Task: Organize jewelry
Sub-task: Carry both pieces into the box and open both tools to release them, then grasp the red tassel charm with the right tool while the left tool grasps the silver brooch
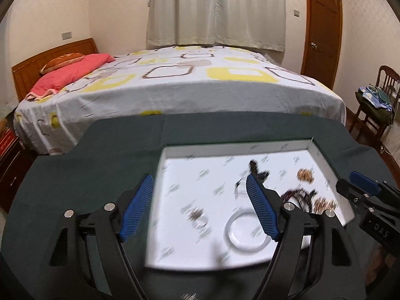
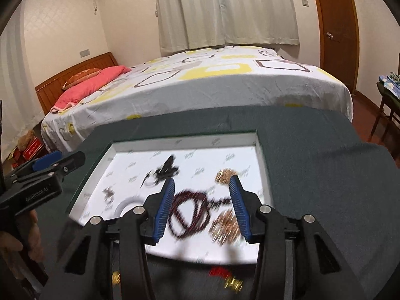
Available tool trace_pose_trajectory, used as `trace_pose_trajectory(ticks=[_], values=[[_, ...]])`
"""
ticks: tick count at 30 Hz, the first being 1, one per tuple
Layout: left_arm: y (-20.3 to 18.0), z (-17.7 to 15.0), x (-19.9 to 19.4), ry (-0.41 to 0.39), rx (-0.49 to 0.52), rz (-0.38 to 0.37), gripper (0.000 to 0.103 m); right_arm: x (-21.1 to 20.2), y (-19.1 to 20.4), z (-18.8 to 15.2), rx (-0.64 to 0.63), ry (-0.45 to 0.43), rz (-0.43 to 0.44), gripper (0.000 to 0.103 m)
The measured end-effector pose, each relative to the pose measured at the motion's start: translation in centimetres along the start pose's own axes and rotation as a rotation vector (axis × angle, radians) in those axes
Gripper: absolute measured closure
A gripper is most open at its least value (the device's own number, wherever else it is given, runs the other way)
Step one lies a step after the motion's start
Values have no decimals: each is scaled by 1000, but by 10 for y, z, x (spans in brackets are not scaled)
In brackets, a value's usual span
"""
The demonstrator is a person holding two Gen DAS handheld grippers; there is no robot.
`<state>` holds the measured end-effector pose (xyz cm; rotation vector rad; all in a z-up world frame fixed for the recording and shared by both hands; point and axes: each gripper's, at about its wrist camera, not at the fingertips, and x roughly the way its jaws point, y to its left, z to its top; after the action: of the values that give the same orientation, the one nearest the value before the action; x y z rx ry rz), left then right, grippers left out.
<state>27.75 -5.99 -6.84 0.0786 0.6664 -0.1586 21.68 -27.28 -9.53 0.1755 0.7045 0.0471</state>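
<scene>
In white tray [image 2: 262, 155]: beaded necklace [image 2: 190, 215] (coiled)

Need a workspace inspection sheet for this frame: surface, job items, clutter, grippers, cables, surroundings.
Surface: dark green cloth over the table.
Job's things: white tray holding a dark bead necklace, gold pieces, a clear bangle, a black piece; all blurred.
Clutter: red and gold bits on the cloth beside the tray's near edge.
Grippers: left gripper open, empty; right gripper open, empty, above the necklace.
Cables: nothing seen.
Surroundings: bed, curtains, door, chair.
</scene>
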Motion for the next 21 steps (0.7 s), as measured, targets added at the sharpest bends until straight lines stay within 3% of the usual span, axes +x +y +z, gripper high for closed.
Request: trace_pose_trajectory(ticks=[13, 21], values=[[50, -65, -51, 51, 6, 74, 28, -10, 52, -63, -51, 99, 59, 57], [76, -88, -55, 100, -1, 95, 28, 7, 84, -84, -96, 174, 73, 58]])
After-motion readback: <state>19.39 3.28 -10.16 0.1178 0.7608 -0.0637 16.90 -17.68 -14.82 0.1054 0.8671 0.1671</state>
